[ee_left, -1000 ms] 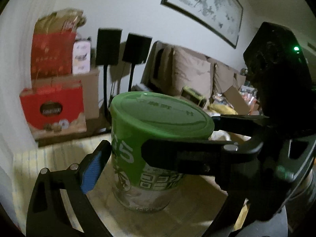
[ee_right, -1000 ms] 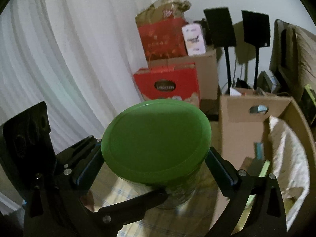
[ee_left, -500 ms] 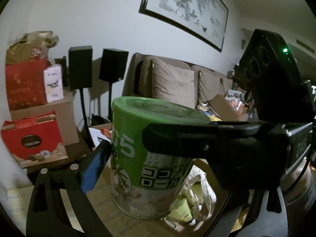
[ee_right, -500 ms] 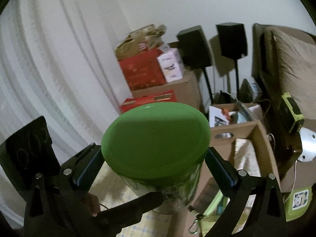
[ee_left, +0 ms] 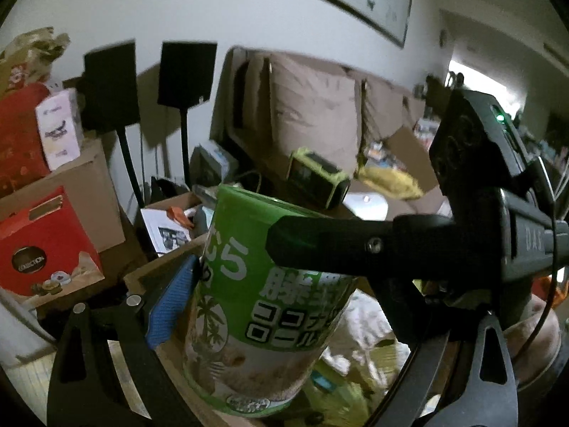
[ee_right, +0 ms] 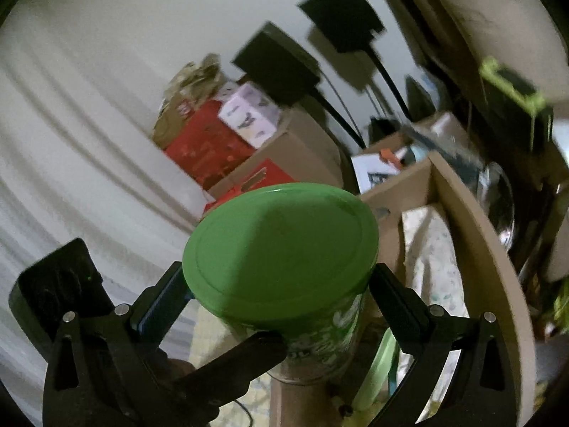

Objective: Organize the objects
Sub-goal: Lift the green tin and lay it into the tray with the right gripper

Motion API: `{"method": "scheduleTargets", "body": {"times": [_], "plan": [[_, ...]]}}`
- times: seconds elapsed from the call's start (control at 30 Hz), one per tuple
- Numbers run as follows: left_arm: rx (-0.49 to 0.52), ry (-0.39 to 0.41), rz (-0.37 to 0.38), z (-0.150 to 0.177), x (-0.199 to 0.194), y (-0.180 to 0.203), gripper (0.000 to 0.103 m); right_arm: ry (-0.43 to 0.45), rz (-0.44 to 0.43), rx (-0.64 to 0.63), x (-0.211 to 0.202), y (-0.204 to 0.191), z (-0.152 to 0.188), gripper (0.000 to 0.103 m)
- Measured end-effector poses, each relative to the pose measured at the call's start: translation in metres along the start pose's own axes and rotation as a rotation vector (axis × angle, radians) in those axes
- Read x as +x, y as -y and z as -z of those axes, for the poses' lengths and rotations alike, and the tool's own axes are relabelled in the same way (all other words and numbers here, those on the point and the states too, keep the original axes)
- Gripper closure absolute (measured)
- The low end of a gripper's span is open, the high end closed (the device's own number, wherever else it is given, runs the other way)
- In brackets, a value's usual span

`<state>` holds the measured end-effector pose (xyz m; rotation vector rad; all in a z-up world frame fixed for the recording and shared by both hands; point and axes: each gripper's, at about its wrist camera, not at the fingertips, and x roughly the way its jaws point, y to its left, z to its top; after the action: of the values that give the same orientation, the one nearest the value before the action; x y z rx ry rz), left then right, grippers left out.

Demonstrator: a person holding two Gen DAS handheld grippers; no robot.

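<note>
A green-lidded tin can (ee_left: 263,306) with a green label and white print is held up in the air, tilted. My left gripper (ee_left: 249,277) is shut on its side, one blue pad (ee_left: 170,302) on its left. My right gripper (ee_right: 281,295) is shut on the can's green lid (ee_right: 281,249) from both sides; it crosses the left wrist view as a black bar (ee_left: 341,245). The can hangs over an open cardboard box (ee_right: 473,235) holding pale cloth (ee_right: 430,259) and bags.
Red gift boxes (ee_left: 42,245) and brown cartons (ee_left: 81,192) are stacked at the left by a white curtain (ee_right: 71,163). Two black speakers on stands (ee_left: 185,71) stand against the wall. A sofa with beige cushions (ee_left: 313,110) and clutter lies behind.
Both grippers have lifted the can off the table and carried it right, over the open cardboard box. The can has tilted.
</note>
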<state>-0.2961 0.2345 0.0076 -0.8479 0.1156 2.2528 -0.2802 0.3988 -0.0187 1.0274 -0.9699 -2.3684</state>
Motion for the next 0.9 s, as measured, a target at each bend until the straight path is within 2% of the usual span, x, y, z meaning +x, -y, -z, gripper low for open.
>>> {"method": "scheduleTargets", "body": {"times": [0.17, 0.4, 0.5, 0.73, 0.9], "plan": [[0.060, -0.076, -0.022, -0.002, 0.034, 0.004, 0.012, 0.011, -0.057, 0.147, 0.013, 0.044, -0.004, 0.001], [0.090, -0.145, -0.033, 0.014, 0.060, 0.002, 0.013, -0.012, -0.087, 0.268, 0.024, 0.080, -0.002, 0.002], [0.092, -0.156, -0.045, 0.021, 0.062, -0.001, 0.013, -0.024, -0.052, 0.306, 0.027, 0.089, 0.000, 0.001], [0.030, -0.146, -0.020, 0.035, 0.042, -0.011, 0.013, -0.044, 0.053, 0.311, 0.023, 0.094, 0.007, 0.003], [0.019, -0.132, -0.017, 0.045, 0.016, -0.007, 0.012, -0.077, 0.129, 0.260, 0.018, 0.080, 0.017, 0.001]]}}
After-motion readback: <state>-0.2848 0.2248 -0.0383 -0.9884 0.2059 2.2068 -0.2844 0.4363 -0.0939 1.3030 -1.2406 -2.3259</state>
